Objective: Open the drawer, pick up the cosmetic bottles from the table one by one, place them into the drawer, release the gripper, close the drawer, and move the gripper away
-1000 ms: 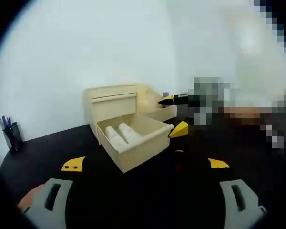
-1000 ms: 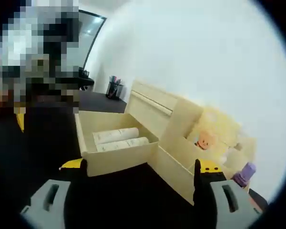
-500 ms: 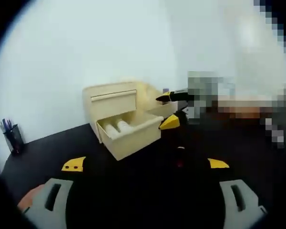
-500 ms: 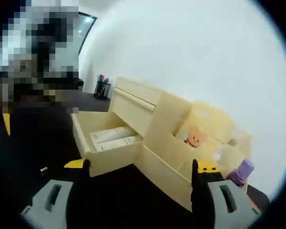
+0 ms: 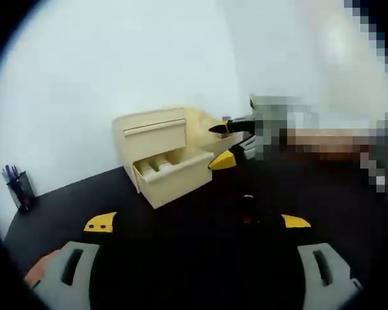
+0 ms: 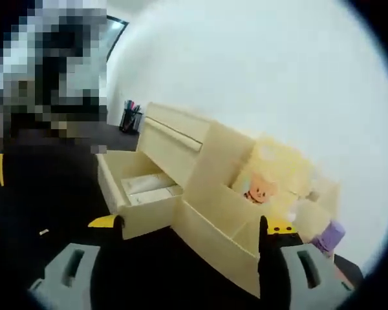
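The drawer (image 6: 139, 197) is standing partly open in the cream organiser (image 5: 161, 145) on the black bench (image 5: 84, 194). Two white cosmetic bottles (image 6: 149, 187) are lying side by side inside it. The right tool (image 6: 191, 226) is sitting released, jaws spread, at the drawer front. The left tool (image 5: 197, 223) is hanging released, well apart from the organiser. A pen cup (image 5: 18, 190) is standing near the wall.
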The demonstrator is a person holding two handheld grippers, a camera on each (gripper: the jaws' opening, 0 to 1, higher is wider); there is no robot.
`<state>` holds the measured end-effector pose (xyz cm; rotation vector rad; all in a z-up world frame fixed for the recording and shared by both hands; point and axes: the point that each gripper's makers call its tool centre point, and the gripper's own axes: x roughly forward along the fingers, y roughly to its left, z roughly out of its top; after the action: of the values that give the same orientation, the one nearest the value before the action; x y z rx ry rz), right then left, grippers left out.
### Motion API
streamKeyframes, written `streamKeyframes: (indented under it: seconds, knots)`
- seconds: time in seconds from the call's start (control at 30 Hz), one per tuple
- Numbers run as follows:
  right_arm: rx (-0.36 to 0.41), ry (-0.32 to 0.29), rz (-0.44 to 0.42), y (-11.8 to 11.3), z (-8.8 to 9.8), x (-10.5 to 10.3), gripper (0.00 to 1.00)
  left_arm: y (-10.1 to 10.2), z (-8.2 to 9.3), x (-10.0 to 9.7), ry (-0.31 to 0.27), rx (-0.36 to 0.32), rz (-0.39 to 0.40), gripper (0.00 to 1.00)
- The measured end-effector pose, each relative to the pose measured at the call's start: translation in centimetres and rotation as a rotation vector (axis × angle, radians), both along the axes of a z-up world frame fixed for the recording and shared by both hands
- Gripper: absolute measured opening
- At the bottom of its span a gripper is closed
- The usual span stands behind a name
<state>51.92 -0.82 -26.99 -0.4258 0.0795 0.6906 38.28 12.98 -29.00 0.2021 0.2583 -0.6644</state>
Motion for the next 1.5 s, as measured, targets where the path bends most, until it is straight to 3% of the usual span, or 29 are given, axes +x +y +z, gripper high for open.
streamKeyframes:
  seconds: [0.33, 0.53, 0.97, 1.5]
  knots:
    - [-0.018, -0.028, -0.036, 0.1, 0.2, 1.4, 0.82, -0.3, -0.4, -0.3, 0.009, 0.012, -0.01, 0.95]
    - [-0.02, -0.028, -0.06, -0.1, 0.3, 2.3, 0.81, -0.7, 0.1, -0.5, 0.006, -0.024, -0.03, 0.95]
    - [-0.027, -0.03, -0.091, -0.1, 0.2, 3.8, 0.81, -0.9, 0.2, -0.7, 0.012, -0.029, -0.048, 0.94]
    - [-0.035, -0.039, -0.126, -0.2, 0.3, 5.1, 0.82, -0.9, 0.0, -0.6, 0.013, -0.009, -0.051, 0.94]
